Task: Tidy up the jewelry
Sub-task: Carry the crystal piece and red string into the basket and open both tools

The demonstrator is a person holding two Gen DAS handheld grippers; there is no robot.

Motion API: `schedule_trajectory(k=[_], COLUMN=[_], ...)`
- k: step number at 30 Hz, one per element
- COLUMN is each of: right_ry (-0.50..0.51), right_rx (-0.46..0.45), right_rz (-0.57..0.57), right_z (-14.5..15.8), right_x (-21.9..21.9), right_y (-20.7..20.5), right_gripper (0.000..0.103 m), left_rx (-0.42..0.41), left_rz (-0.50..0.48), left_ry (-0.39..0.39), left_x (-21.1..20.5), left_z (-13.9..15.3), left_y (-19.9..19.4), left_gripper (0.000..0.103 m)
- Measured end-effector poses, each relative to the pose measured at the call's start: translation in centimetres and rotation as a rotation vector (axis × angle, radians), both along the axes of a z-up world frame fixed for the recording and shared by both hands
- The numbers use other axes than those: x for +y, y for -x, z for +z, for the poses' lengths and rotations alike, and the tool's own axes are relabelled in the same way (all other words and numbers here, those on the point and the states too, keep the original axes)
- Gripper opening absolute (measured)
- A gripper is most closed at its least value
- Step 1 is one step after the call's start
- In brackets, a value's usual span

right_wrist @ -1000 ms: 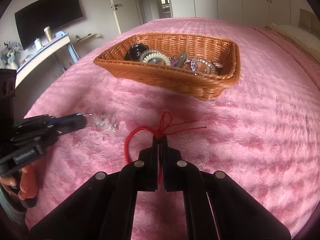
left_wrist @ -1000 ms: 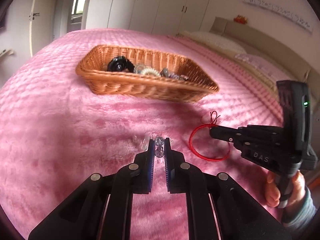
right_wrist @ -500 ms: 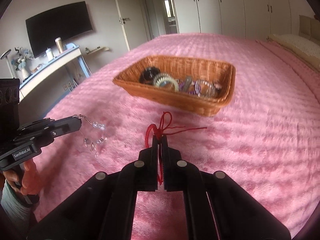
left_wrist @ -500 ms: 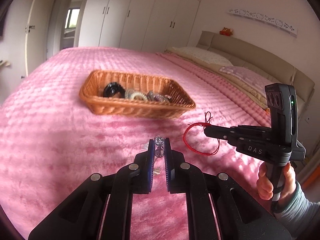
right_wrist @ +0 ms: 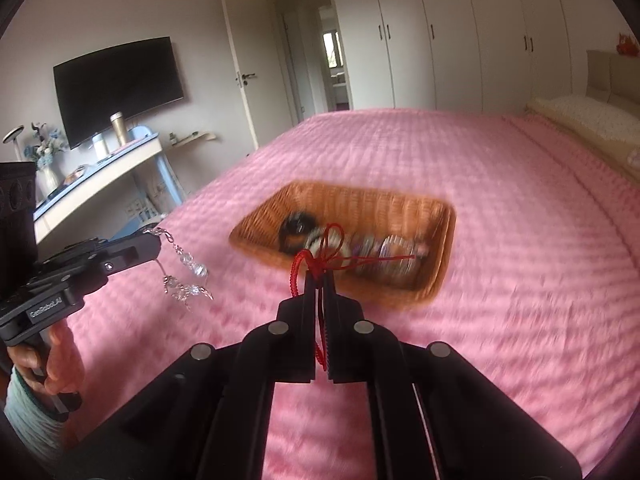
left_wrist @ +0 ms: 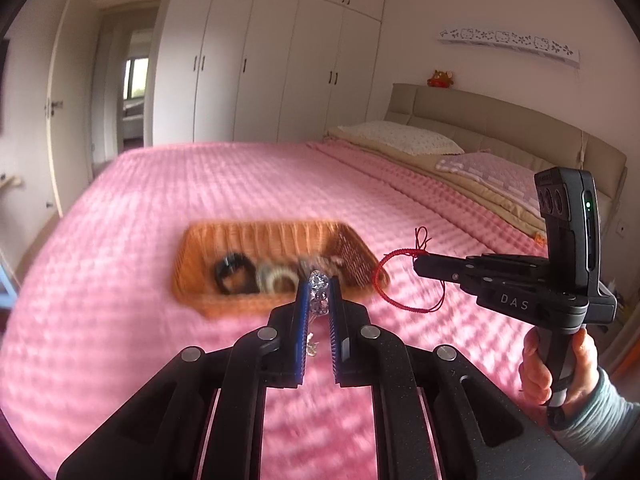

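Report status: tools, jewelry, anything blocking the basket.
Left tool shut on crystal bracelet. Right tool shut on red string bracelet. Both pieces off the bedspread. Wicker basket ahead, path clear.

bedspread (left_wrist: 200,184): pink plush cloth, ribbed. basket (right_wrist: 440,240): woven wicker, rough. cord (left_wrist: 384,292): red braided thread. chain (right_wrist: 186,276): clear glossy beads. grippers: matt black plastic.

Only the wicker basket (right_wrist: 440,248) interrupts the broad pink bedspread (right_wrist: 520,320).
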State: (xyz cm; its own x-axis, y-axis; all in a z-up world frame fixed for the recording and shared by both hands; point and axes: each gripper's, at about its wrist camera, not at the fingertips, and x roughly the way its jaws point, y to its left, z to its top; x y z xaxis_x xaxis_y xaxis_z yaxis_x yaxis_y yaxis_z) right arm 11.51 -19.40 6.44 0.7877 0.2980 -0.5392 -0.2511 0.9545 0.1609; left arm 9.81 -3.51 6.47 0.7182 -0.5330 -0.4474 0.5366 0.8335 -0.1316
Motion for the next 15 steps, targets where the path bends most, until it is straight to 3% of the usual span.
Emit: schedule_trajectory(k=[7,12,15], right_ry=[0.038,0.04,0.025], right_rx=[0.0,0.062,0.104], right_rz=[-0.047,-0.079,-0.092], right_z=[1.0,-1.6,-3.9], right_x=[0.4,0.0,-0.2], right_y=[-6.7,-12.1,-15.0], right_gripper=[0.002,0.002,0.002], left_rx=[-0.004,0.031,0.058], left_rz=[0.028,0.073,0.135], left_ry=[0.028,0.06,0.06], left_x=[-0.9,-2.0,-3.2], left_z=[1.4,-0.4,-3.1], left_y=[-5.9,-11.3,-14.5], left_gripper=[0.008,0.008,0.008])
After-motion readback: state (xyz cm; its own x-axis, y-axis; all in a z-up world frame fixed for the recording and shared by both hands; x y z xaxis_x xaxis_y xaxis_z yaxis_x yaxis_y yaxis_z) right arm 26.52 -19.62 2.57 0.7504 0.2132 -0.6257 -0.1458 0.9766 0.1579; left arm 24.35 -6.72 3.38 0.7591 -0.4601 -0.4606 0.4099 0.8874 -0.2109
